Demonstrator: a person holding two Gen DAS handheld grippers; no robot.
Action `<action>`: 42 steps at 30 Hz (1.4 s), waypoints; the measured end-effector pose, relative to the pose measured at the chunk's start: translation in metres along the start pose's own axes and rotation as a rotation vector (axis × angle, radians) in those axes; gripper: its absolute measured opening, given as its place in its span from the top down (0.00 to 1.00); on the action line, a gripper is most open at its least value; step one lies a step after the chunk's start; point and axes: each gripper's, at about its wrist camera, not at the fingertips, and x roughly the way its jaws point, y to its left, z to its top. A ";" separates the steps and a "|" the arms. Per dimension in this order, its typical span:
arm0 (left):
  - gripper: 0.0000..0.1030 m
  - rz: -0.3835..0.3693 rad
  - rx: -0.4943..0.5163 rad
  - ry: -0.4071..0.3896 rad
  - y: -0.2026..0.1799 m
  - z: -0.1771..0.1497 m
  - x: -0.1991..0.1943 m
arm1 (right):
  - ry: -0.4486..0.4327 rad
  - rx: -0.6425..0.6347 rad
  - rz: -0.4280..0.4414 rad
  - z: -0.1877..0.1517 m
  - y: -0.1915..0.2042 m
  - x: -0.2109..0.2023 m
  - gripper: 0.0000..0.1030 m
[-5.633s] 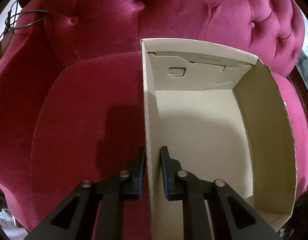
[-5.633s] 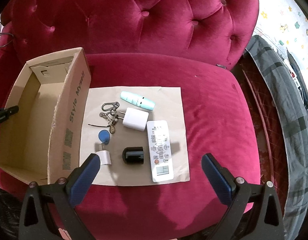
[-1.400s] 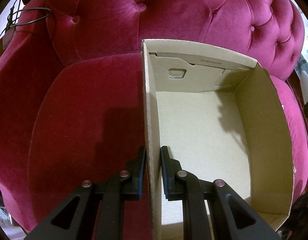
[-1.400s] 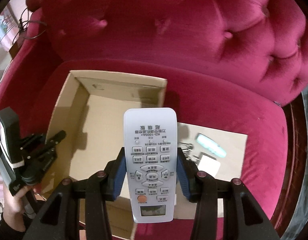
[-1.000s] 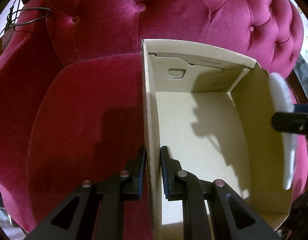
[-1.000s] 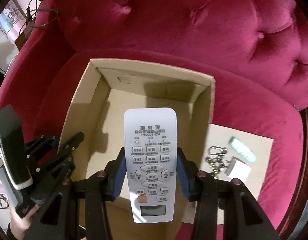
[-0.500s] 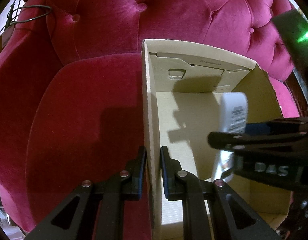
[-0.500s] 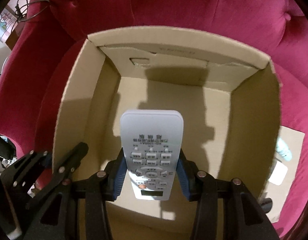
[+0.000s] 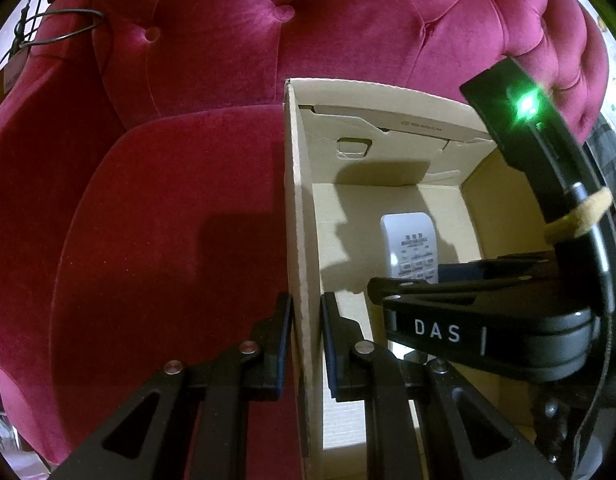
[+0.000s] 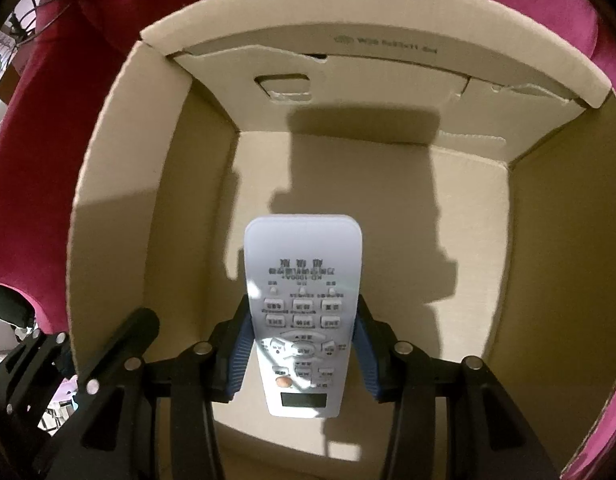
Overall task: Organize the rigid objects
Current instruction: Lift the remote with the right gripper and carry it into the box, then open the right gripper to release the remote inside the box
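An open cardboard box (image 9: 300,208) (image 10: 120,184) rests on a crimson velvet chair seat. My left gripper (image 9: 307,308) is shut on the box's left wall, one finger outside and one inside. My right gripper (image 10: 303,320) is shut on a white remote control (image 10: 303,280), gripping its two long sides with the buttons facing up. The remote hangs low inside the box, its far end pointing at the back wall. In the left wrist view the remote (image 9: 413,249) shows inside the box with the right gripper's black body (image 9: 488,320) over it. The box floor under the remote is bare.
The tufted chair back (image 9: 308,28) rises behind the box. Open seat cushion (image 9: 168,240) lies left of the box. A thin wire loop (image 9: 64,28) hangs over the chair's left arm. The left gripper's fingers (image 10: 120,344) show at the box's left wall in the right wrist view.
My right gripper has come down with the remote from above the box rim to deep inside it. The left gripper and the box have kept still.
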 end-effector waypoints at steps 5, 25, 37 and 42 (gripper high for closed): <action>0.85 0.003 0.003 -0.002 0.000 0.000 0.000 | 0.000 0.018 0.008 0.000 -0.006 0.001 0.51; 0.85 0.010 0.007 -0.002 -0.002 0.001 0.003 | -0.112 -0.041 -0.055 -0.024 0.001 -0.076 0.52; 0.85 0.012 0.008 -0.002 -0.003 0.001 0.004 | -0.194 -0.025 -0.095 -0.025 -0.036 -0.142 0.49; 0.85 0.013 0.008 -0.002 -0.003 0.001 0.004 | -0.213 -0.010 -0.120 -0.029 -0.053 -0.158 0.46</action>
